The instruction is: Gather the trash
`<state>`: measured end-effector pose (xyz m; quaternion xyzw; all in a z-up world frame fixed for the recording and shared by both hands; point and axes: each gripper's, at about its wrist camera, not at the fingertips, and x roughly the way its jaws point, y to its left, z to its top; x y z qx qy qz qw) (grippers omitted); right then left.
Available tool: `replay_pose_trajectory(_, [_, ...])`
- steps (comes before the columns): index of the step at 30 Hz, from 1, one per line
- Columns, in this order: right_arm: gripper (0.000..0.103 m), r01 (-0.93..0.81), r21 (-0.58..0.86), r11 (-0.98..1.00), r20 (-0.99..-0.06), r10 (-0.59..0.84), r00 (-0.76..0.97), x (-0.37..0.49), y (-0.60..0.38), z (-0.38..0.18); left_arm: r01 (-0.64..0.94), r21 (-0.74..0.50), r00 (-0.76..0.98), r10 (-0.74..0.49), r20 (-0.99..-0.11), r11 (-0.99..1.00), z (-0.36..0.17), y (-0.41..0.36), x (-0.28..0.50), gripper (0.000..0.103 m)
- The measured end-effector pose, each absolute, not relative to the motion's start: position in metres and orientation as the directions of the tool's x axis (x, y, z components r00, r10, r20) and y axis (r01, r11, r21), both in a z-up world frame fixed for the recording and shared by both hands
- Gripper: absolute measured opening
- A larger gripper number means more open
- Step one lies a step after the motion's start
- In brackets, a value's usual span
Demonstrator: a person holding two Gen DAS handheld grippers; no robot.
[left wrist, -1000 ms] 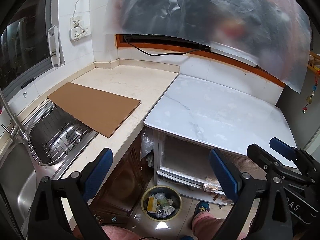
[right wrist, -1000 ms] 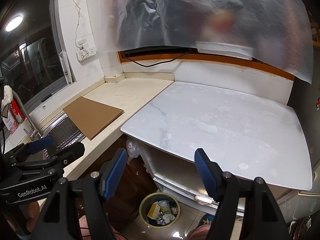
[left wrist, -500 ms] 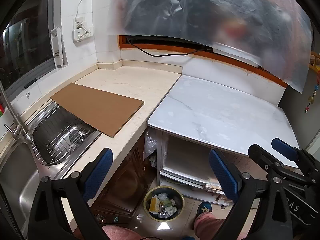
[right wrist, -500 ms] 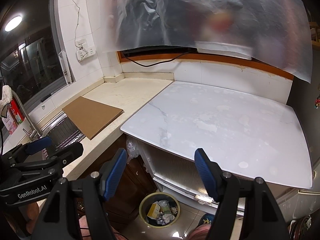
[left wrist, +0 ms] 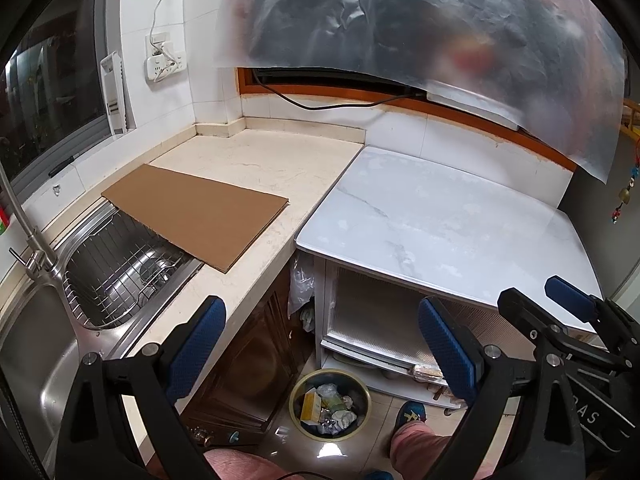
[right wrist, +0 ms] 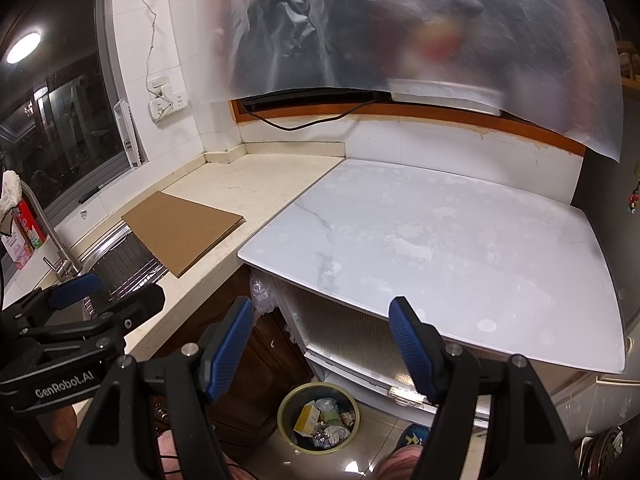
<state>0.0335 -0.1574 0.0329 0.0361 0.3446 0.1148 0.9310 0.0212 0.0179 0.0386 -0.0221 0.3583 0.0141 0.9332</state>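
Left gripper hangs wide apart, nothing between its blue pads. Right gripper likewise gapes, gripping nothing. Below both, on the floor between the 2 sets of fingers, sits the trash bin, scraps inside. A frosted plastic sheet blurs whatever lies behind it up top.

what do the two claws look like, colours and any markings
Both are black plastic frames with silver screws and two fingers tipped with blue textured pads. The left claw carries white "GenRobot.AI" lettering on its side, seen from the right wrist view. The right claw looks the same build.
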Motion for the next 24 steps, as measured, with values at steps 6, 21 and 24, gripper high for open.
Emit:
replay_pose_trajectory(6, [0.071, -0.189, 0.147, 0.971, -0.636, 0.239, 0.734, 0.0350, -0.1588, 0.0318, -0.041, -0.020, 0.744, 0.017, -0.668, 0.999, 0.0380, 0.0179, 0.0215, 0.096])
replay_pose_trajectory(21, [0.071, -0.173, 0.150, 0.973, -0.642, 0.229, 0.731, 0.0360, -0.1594, 0.0250, -0.024, -0.001, 0.736, 0.017, -0.677, 1.000, 0.0337, 0.0193, 0.0232, 0.096])
replay_pose_trajectory(24, [0.071, -0.169, 0.147, 0.975, -0.645, 0.224, 0.730, 0.0367, -0.1584, 0.0235, -0.013, -0.004, 0.732, 0.007, -0.681, 1.000, 0.0333, 0.0182, 0.0237, 0.096])
